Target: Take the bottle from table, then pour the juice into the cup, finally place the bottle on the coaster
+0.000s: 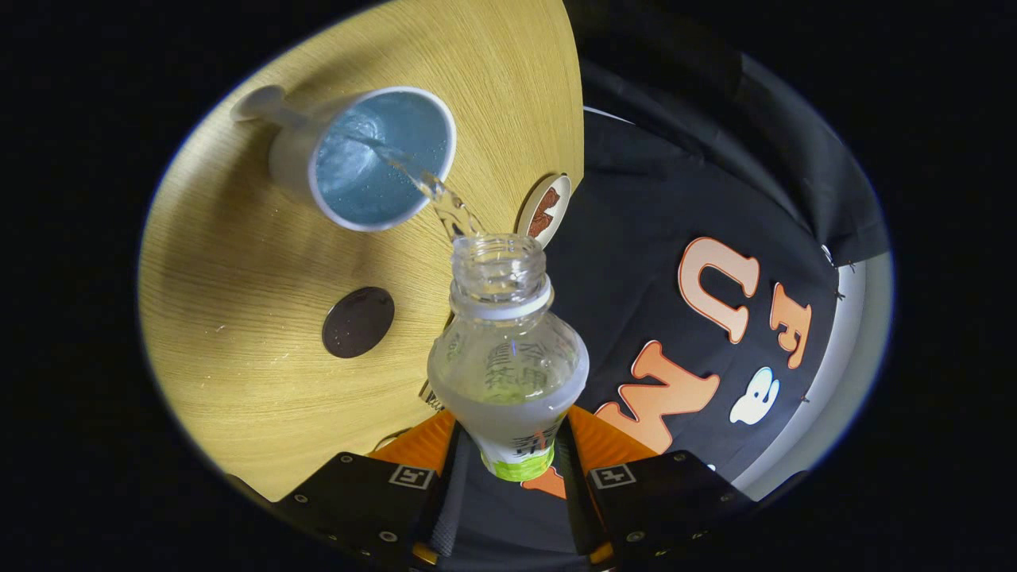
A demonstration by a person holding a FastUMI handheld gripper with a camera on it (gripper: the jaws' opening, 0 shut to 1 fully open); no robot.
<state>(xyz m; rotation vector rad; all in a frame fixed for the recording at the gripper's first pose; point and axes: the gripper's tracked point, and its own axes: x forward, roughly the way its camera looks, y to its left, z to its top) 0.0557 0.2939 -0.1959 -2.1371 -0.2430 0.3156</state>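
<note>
Gripper (512,453) clamped on clear plastic bottle (508,349), tilted; stream entering white blue-lined cup (381,159) beyond; dark round coaster (358,322) nearer, on wooden surface (238,318).

My one camera rides on my gripper (508,445), rolled sideways above the round pale wooden table (238,318), looking forward along my fingers, close on the clear plastic bottle (508,357) at lower centre.

Pale wood-grain tabletop (238,318) with curved edge; black cloth wall (636,238) beyond; pale floor strip (854,334) at its foot
</note>
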